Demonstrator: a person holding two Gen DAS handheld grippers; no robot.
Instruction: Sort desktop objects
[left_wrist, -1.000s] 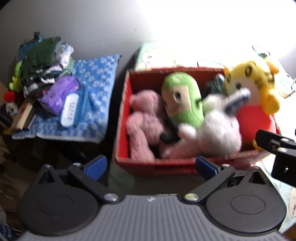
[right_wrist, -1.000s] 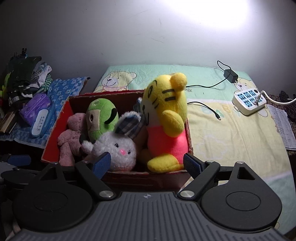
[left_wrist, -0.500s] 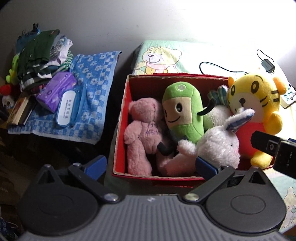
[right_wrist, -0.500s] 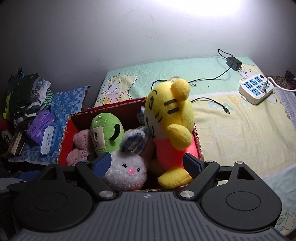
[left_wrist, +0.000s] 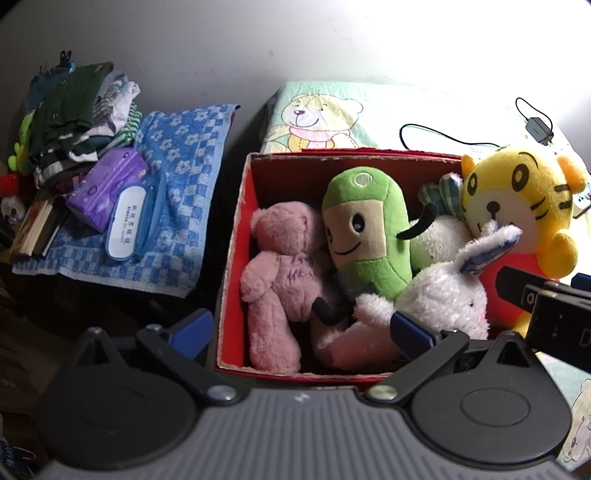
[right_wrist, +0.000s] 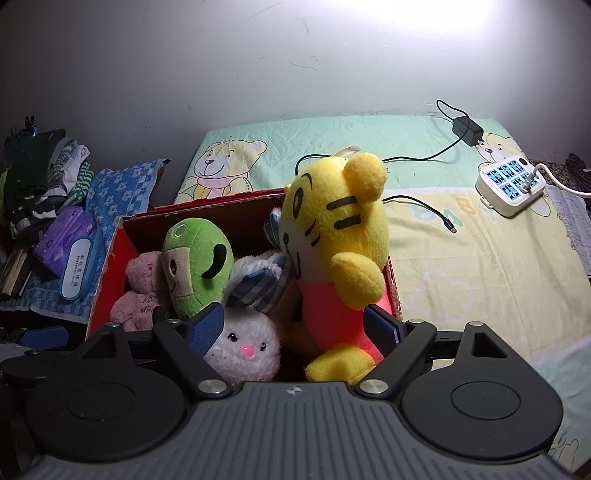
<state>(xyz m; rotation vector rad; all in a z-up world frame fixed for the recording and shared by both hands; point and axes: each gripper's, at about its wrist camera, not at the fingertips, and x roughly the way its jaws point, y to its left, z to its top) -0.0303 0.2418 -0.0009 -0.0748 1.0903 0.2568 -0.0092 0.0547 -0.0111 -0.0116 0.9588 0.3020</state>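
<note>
Both wrist views look down and forward, close over the red box (left_wrist: 236, 254) of plush toys; the left view sits further left, the right view further right, sharing it

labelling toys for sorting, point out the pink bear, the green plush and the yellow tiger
pink bear (left_wrist: 284, 266), left wrist view, on its back
green plush (left_wrist: 364, 236), left wrist view, on its face
yellow tiger (right_wrist: 332, 221), right wrist view, on its head
</note>
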